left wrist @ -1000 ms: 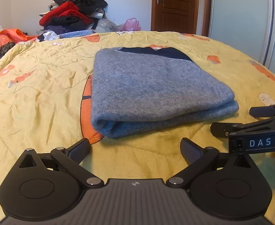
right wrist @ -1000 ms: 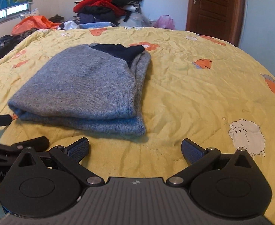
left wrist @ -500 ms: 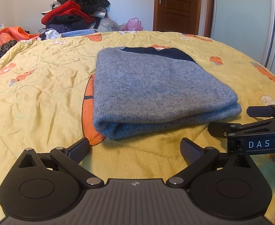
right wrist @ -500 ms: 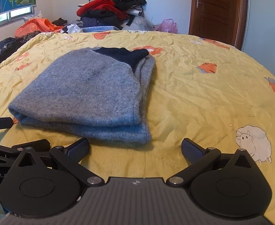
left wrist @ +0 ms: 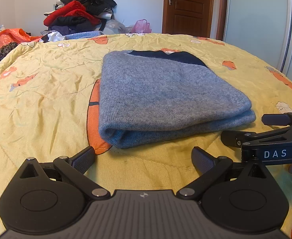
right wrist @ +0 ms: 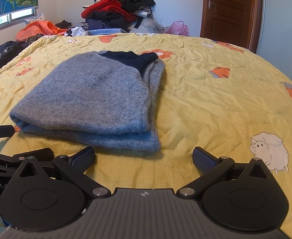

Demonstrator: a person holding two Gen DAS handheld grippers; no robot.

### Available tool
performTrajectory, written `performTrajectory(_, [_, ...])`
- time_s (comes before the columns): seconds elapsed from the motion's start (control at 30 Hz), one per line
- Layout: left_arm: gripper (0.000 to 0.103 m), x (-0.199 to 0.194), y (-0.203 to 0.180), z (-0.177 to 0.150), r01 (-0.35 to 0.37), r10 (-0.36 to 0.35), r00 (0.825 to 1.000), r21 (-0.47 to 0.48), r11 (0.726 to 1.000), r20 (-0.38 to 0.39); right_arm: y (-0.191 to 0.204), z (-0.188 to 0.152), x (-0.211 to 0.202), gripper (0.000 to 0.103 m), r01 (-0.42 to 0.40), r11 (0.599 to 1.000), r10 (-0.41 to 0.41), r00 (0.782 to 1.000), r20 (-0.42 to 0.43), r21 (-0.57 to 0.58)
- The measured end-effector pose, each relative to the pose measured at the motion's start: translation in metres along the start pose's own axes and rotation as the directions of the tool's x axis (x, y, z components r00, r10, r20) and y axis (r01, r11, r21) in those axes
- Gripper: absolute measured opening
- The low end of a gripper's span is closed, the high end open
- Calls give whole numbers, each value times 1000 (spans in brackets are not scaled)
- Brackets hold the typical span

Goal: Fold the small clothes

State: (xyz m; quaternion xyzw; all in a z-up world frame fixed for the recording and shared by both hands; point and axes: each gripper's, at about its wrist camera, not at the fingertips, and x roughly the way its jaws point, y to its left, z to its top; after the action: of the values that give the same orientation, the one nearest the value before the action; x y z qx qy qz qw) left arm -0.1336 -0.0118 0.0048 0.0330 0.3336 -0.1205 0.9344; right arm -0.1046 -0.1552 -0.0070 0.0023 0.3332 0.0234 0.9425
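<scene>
A grey knit sweater (left wrist: 165, 95) with a dark navy part at its far end lies folded flat on the yellow bedspread (left wrist: 42, 99); it also shows in the right wrist view (right wrist: 94, 97). My left gripper (left wrist: 144, 158) is open and empty, just short of the sweater's near fold. My right gripper (right wrist: 144, 158) is open and empty, in front of the sweater's near right corner. The right gripper's fingers (left wrist: 273, 119) show at the right edge of the left wrist view. The left gripper's fingers (right wrist: 0, 130) show at the left edge of the right wrist view.
A pile of red and black clothes (left wrist: 80, 16) stands beyond the bed's far edge, with an orange garment (right wrist: 38, 28) at the far left. A brown door (left wrist: 187, 8) and a pale wardrobe panel (left wrist: 255, 29) stand at the back right.
Both grippers have drawn back slightly and tilted up a little, so the sweater sits a bit lower in both views. The sweater itself has not moved. Both stay open.
</scene>
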Motion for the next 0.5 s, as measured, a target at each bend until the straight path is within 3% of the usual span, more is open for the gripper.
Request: performTrajectory(0.5, [103,0,0,0,1,-1,1000,-3,1000,2,1,-1,-1,103,2,1000,-2,1000,0,0])
